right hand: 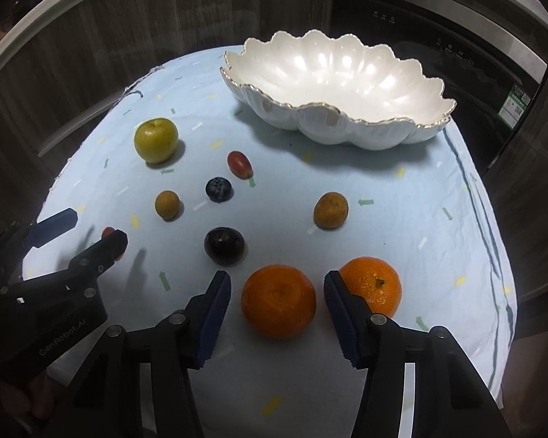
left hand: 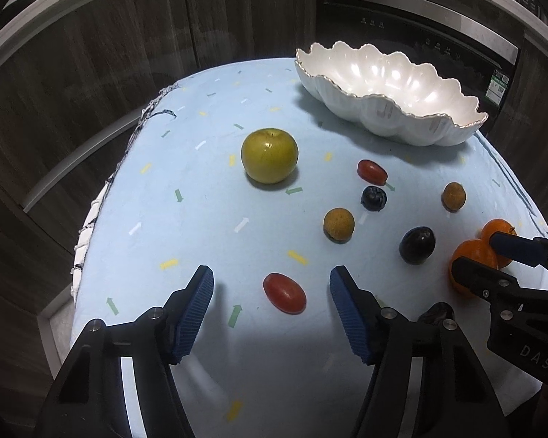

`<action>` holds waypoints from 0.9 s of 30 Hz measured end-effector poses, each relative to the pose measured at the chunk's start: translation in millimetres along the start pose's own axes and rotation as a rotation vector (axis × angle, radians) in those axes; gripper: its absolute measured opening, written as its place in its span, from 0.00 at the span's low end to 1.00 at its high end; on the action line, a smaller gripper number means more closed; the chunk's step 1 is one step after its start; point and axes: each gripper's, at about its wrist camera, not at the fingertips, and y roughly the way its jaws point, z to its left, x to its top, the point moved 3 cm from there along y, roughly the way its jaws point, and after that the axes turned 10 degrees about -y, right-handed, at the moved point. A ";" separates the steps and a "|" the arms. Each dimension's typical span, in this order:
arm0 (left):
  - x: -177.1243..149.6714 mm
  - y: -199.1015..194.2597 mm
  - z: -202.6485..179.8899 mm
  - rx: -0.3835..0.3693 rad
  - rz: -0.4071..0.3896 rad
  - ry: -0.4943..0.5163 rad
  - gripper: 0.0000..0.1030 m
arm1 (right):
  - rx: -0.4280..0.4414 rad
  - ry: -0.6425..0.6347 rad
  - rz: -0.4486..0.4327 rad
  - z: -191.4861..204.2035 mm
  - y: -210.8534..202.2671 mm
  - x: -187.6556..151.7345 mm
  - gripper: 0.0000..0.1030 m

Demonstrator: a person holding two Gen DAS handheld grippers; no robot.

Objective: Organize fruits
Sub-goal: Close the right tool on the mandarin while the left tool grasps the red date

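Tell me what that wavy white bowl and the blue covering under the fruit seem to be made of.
The bowl looks like glazed ceramic or porcelain: glossy, pearly highlights inside, ribbed walls and a thin gold line along the scalloped rim. Glossy plastic cannot be ruled out. The covering looks like matte woven cloth: no shine, soft creases, printed arrows and a frayed, stitched edge at the left.

Legible markings: two, both on gripper bodies.
Left gripper (right hand: 91, 235) body reads "GenRobot.AI"; right gripper (left hand: 487, 255) body shows partial "DAS". Oven (left hand: 420, 29) panel legends illegible.
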 end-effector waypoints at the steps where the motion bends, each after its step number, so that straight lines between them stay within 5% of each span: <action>1: -0.8 1.3 -0.1 -0.002 0.005 0.000 0.61 | 0.003 0.002 0.007 0.0 2.1 -1.0 0.53; 12: -6.1 13.8 -1.6 -0.025 0.059 -0.001 0.34 | 0.026 0.005 0.049 1.1 15.1 -4.8 0.53; 17: -7.2 13.7 -2.4 -0.034 0.060 0.002 0.31 | 0.029 0.013 0.057 -1.1 17.5 -4.8 0.44; 27: -7.5 10.8 -4.2 -0.037 0.058 0.010 0.24 | 0.045 0.034 0.052 -4.0 15.5 -5.2 0.42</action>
